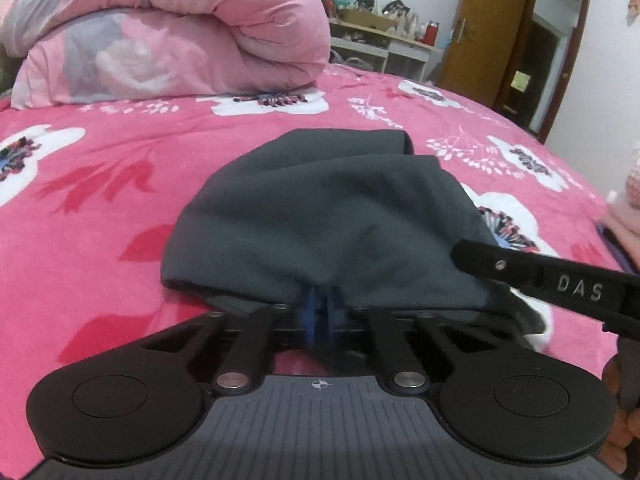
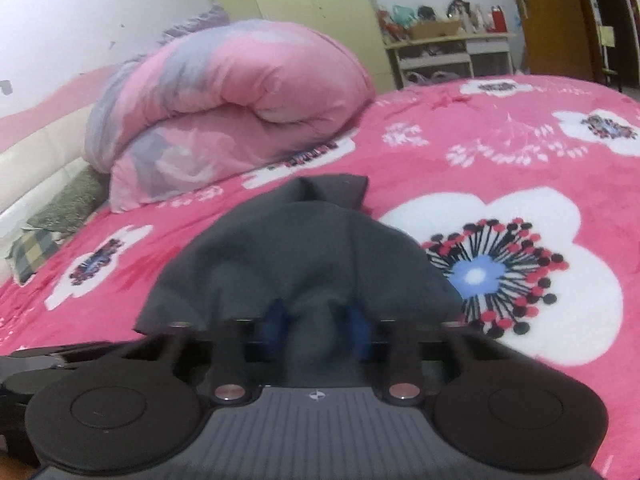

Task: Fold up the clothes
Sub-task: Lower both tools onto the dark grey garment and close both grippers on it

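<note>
On the bed [image 1: 120, 168] the cloth [image 1: 320, 216] lies bunched just ahead of both grippers. Left gripper [image 1: 319, 312] pinches its near edge tight. Right gripper [image 2: 316, 320] clamps a fold too.

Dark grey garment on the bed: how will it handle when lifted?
The dark grey garment is probably floppy: it bunches into soft folds where each claw pinches it. Likely light, since it drapes thin. It may drag on the fuzzy pink bedspread.

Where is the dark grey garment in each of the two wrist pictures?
Left wrist view: the dark grey garment lies at centre, on the pink bedspread.
Right wrist view: the garment lies at centre, a little left.
Shared landmark: the rolled pink quilt lies behind it at upper left in both.
</note>
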The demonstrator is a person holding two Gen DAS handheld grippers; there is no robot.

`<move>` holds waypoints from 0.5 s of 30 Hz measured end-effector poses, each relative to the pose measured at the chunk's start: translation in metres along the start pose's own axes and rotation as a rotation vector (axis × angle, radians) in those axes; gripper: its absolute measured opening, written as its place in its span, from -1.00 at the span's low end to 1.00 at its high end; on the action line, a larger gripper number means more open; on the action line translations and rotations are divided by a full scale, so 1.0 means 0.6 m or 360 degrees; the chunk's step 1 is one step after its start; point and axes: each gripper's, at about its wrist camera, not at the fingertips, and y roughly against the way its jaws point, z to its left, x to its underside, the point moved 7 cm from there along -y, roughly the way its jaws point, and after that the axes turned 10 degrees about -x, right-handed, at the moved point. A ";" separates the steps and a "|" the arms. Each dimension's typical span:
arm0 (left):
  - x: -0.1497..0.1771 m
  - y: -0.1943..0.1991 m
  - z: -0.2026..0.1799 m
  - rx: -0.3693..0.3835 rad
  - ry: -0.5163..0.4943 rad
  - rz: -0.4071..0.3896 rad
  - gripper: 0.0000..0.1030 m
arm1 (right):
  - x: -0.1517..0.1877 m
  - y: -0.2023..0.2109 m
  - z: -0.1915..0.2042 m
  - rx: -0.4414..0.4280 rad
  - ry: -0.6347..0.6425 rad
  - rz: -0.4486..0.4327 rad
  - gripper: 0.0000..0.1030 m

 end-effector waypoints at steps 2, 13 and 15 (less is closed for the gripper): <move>-0.003 0.018 -0.004 0.0024 -0.0001 -0.0028 -1.00 | -0.005 0.018 0.002 -0.0036 -0.0043 -0.0022 -0.91; 0.021 0.204 -0.028 0.0267 -0.0101 -0.0211 -1.00 | 0.005 0.190 0.055 -0.0441 -0.0372 -0.0182 -0.98; 0.034 0.242 -0.018 0.0293 -0.0096 -0.0231 -1.00 | 0.017 0.222 0.070 -0.0523 -0.0415 -0.0181 -0.98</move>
